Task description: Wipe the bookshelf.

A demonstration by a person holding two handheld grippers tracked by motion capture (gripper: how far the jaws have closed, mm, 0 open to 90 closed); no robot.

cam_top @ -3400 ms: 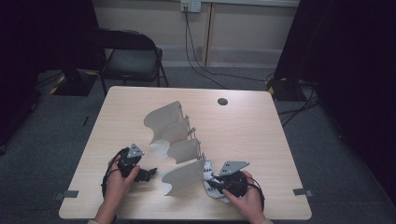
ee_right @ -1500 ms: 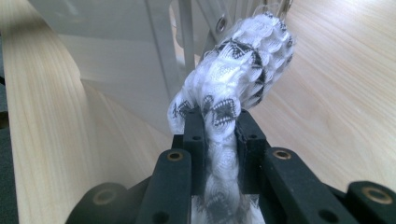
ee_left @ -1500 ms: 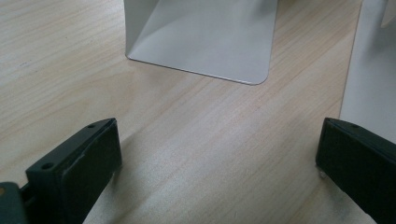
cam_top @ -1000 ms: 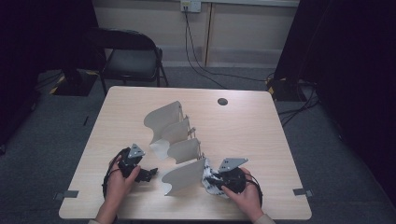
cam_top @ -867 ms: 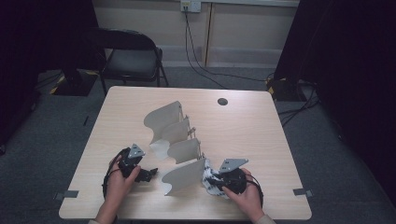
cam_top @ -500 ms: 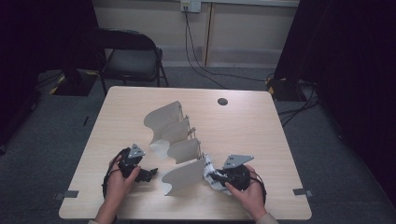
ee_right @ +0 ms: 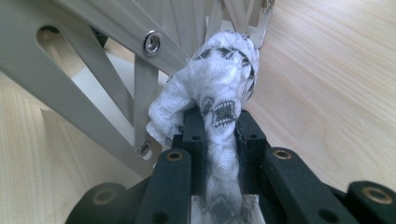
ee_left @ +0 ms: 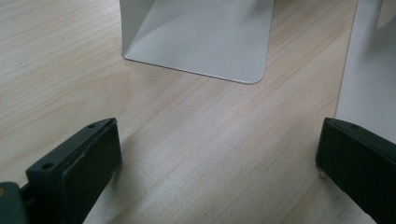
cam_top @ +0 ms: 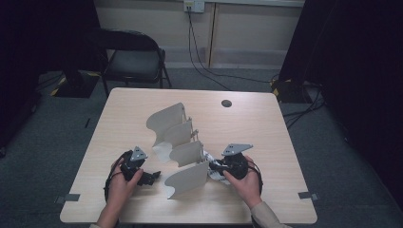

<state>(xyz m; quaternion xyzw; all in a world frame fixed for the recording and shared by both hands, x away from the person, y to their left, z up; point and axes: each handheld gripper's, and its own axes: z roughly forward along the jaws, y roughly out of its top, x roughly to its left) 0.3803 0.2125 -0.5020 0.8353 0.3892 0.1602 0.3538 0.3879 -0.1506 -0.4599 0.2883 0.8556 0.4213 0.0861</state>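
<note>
A pale metal folding rack (cam_top: pixel 176 133) with several curved upright panels stands in the middle of the wooden table (cam_top: pixel 266 128). My right gripper (cam_top: pixel 212 166) is at the rack's near right side, shut on a white cloth with a dark pattern (cam_top: pixel 215 175). In the right gripper view the bunched cloth (ee_right: pixel 219 79) rises from between the jaws of that gripper (ee_right: pixel 219 119) and presses against the rack's riveted lattice bars (ee_right: pixel 93 42). My left gripper (cam_top: pixel 154 176) rests low at the rack's near left. Its jaws (ee_left: pixel 217 140) stand open over bare wood, facing a panel's foot (ee_left: pixel 201 32).
A black chair (cam_top: pixel 133 57) stands behind the table's far left. A dark round cable hole (cam_top: pixel 226 103) sits near the table's far edge. Cables lie on the carpet at the back right. The table's near edge is close under both hands.
My right gripper has moved a little away from the person and up along the rack's side, carrying the cloth. The left gripper has stayed where it was.
</note>
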